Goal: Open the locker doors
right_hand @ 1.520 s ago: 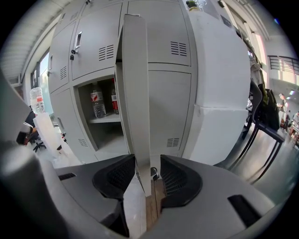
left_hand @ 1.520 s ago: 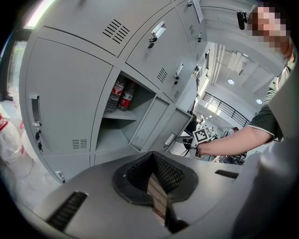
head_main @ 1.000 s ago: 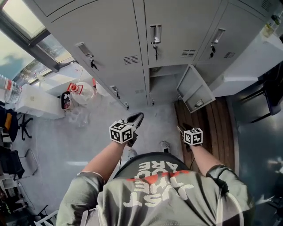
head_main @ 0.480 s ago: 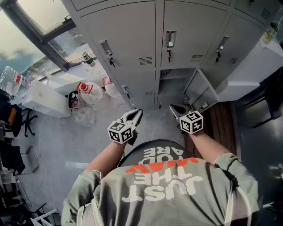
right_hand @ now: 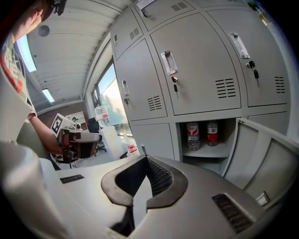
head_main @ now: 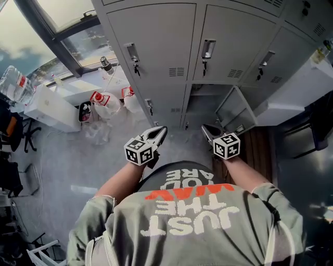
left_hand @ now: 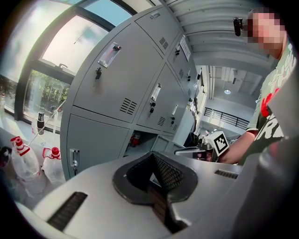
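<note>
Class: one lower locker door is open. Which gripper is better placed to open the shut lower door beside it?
Probably left. The left gripper hangs nearest the handle of that shut door, while the right gripper faces the open door.

A pale grey floor (head_main: 57, 171) runs up to a large window (head_main: 47, 15) with a dark frame, and daylight pours through it. Trees (left_hand: 46, 88) show outside. Below the window sits a white boxy unit (head_main: 49, 106), and just beside it stand clear plastic bottles (head_main: 103, 101) with red caps. A strip of dark wooden boards (head_main: 263, 150) lies at the right, near a white counter (head_main: 296, 85). Overhead, a ribbed ceiling (right_hand: 74, 42) carries strip lights (right_hand: 48, 95).
</note>
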